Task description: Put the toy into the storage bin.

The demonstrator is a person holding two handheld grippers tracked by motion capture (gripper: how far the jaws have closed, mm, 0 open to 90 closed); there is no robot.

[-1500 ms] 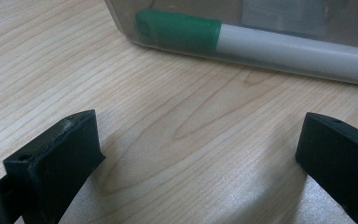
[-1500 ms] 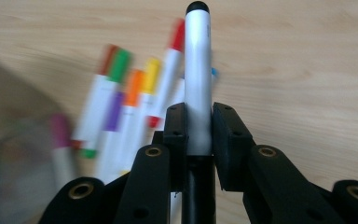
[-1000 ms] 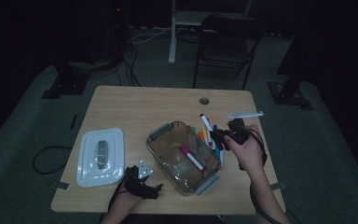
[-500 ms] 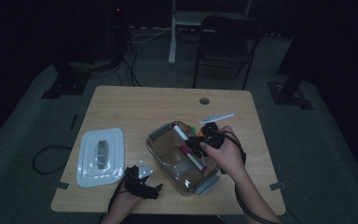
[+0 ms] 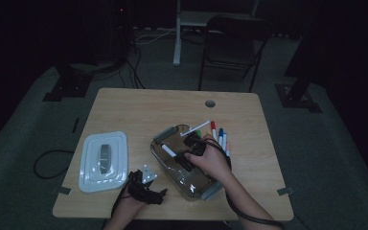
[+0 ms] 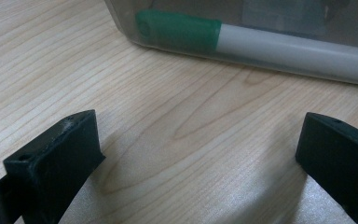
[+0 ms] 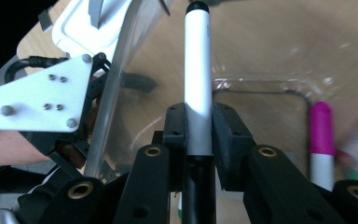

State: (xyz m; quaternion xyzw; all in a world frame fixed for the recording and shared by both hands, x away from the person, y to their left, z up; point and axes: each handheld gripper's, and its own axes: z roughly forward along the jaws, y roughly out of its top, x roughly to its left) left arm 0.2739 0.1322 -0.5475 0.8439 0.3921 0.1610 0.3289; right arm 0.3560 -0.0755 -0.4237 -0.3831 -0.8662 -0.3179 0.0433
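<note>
I am loading markers into the clear container [image 5: 172, 160], and I judge the job roughly half done. My right claw [image 7: 198, 128] is pinched tight on a black-capped white marker [image 7: 198, 70], holding it over the open container, low between its walls. Inside already lie a green-capped marker [image 6: 261, 42] against the near wall and a pink-capped marker [image 7: 321, 140] on the floor of it. Still waiting on the tabletop [image 5: 139, 108], just beyond the container's far side, are a red marker [image 5: 214, 130], two blue markers [image 5: 222, 138] and a white one lying crosswise [image 5: 195, 128].

My left claw [image 6: 200, 158] rests spread on the wood just beside the container, gripping nothing. The white lid [image 5: 102, 160] lies well off to the left, out of the way. The pink marker is closest to where I would drop this one, so I would set it down alongside rather than across.
</note>
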